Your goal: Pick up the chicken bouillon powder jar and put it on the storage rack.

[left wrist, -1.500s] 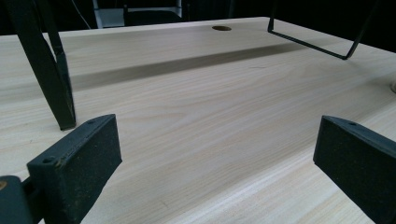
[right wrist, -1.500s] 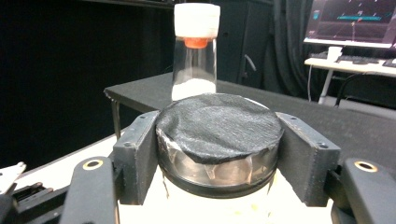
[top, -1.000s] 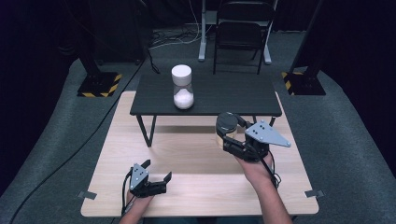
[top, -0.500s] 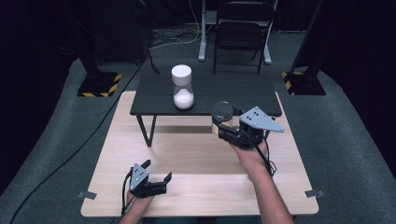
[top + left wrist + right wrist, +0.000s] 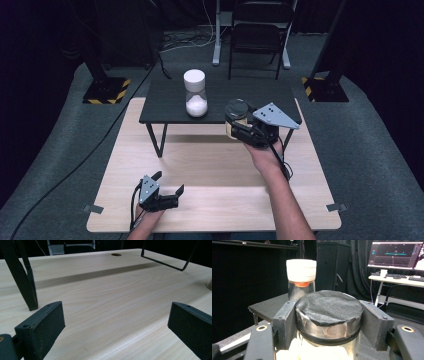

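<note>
My right gripper (image 5: 236, 125) is shut on a jar with a black lid (image 5: 236, 109), held in the air at the front edge of the small black table (image 5: 165, 102). In the right gripper view both pads (image 5: 284, 322) press the jar (image 5: 329, 312) just under its lid, with pale contents below. A second jar with a white lid (image 5: 195, 93) and white powder stands on the black table; it appears behind the held jar as the white-lidded jar (image 5: 301, 277). My left gripper (image 5: 167, 186) rests open near the wooden table's front edge, its pads (image 5: 42, 325) wide apart over bare wood.
The small black table stands on thin black legs (image 5: 23, 277) on the wooden table (image 5: 210, 170). A black chair (image 5: 257, 30) and stands with yellow-black bases (image 5: 105, 90) are on the floor behind. A desk with a monitor (image 5: 395, 255) is far off.
My right gripper has carried the black-lidded jar up and away from me, toward the black table's front edge. The left gripper has stayed put.
</note>
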### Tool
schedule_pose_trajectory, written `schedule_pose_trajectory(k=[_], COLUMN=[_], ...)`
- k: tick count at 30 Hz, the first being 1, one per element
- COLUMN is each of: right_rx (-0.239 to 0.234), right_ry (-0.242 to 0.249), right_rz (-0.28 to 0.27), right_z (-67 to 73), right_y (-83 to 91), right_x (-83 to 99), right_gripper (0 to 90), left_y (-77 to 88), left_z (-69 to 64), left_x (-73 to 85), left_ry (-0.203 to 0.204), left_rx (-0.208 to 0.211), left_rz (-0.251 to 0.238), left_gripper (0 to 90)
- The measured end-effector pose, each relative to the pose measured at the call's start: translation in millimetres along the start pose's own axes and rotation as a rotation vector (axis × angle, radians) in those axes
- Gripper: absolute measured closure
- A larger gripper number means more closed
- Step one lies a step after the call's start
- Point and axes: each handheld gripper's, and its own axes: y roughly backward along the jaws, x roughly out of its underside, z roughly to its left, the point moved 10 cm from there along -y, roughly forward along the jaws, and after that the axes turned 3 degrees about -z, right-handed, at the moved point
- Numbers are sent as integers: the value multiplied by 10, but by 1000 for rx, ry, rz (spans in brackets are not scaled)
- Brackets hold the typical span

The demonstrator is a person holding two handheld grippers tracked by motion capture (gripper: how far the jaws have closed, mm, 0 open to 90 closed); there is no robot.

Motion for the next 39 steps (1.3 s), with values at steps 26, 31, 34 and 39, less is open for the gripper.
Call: schedule_pose_trajectory(k=[26,31,34,39], right_rx=[44,61,72,87], right_ry=[-5,-13,-16,-21], right_rz=[-38,-48,-51,-53], right_z=[-143,-199,-227,-255], right_y=[-396,-433,-467,-516], right_x=[-85,-113,-116,-102], right_gripper=[340,340,340,339], left_y=[0,2,3,4], left_z=[4,17,13,12], left_x=[4,3,3,2], left_ry=[6,23,18,14], left_rx=[-1,-1,-3,-4], left_rz=[4,3,2,1], left_gripper=[5,5,5,5])
